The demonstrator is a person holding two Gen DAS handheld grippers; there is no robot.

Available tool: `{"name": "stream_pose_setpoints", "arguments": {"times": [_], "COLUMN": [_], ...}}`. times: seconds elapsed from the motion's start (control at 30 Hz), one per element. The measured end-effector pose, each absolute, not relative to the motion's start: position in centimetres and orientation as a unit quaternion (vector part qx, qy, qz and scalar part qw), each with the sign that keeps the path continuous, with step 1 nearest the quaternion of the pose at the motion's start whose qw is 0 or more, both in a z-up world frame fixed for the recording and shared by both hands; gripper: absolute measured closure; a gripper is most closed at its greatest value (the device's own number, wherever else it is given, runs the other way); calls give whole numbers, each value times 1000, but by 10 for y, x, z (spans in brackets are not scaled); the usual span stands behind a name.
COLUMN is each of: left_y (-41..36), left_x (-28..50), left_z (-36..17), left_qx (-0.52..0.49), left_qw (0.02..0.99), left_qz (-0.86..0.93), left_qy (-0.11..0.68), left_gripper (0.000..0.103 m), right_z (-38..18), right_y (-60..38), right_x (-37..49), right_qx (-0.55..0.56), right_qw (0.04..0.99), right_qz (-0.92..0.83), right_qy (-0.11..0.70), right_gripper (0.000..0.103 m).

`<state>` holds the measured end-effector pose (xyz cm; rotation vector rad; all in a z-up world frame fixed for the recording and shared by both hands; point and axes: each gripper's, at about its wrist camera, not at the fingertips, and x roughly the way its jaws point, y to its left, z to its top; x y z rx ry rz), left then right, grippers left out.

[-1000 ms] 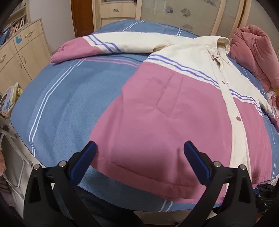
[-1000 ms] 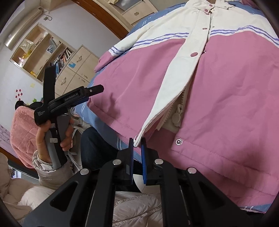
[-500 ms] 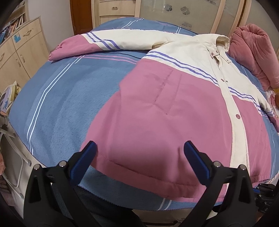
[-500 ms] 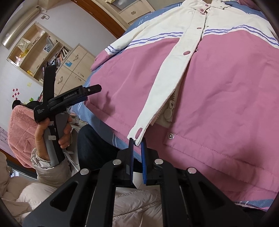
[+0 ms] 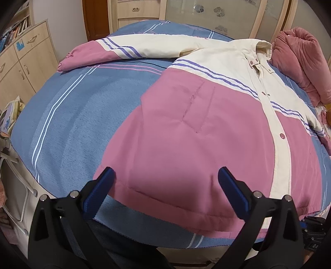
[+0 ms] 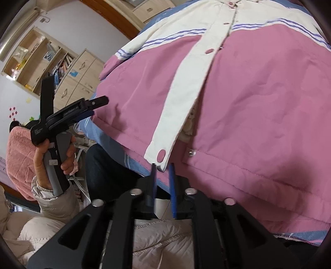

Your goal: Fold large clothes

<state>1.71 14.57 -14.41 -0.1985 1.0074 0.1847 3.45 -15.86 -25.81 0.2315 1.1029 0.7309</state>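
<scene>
A large pink and cream jacket (image 5: pixel 186 128) lies front up on the bed, one sleeve (image 5: pixel 132 49) stretched to the far left. My left gripper (image 5: pixel 165 186) is open and empty, hovering over the jacket's near hem. In the right wrist view the jacket (image 6: pixel 258 103) fills the frame. My right gripper (image 6: pixel 162 168) has its jaws a little apart around the bottom corner of the cream front placket (image 6: pixel 182 99), whose lowest snap (image 6: pixel 161 154) sits just above the tips. The left gripper (image 6: pixel 89 105) shows there too, held in a hand.
The bed has a blue striped cover (image 5: pixel 72 115). A pink blanket (image 5: pixel 300 62) is bunched at the far right. Wooden drawers (image 5: pixel 22 58) stand to the left and a wardrobe (image 5: pixel 206 16) behind. My legs and white padded coat (image 6: pixel 161 238) are close to the bed's near edge.
The right gripper has lowered the placket corner onto the jacket and its jaws have parted slightly. The left gripper has moved forward over the hem.
</scene>
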Motion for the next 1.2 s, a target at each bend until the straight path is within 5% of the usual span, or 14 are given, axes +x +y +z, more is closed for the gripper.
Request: {"name": "stream_pose_setpoints", "arguments": {"times": [0.33,1.2], "left_y": [143,141], "left_x": [17,17], "left_z": [-147,-148], "left_qx": [-92,-90], "left_qw": [866,866], "left_qz": [87,85], "left_qy": [484,485], "left_gripper": [2,2], "right_z": [-253,-254], "right_y": [-174,-173], "right_x": [37,40], "right_qx": [135,139], "right_qw": [792,790], "right_qz": [322,327], "right_qy": [501,499], "right_gripper": [61,54]}}
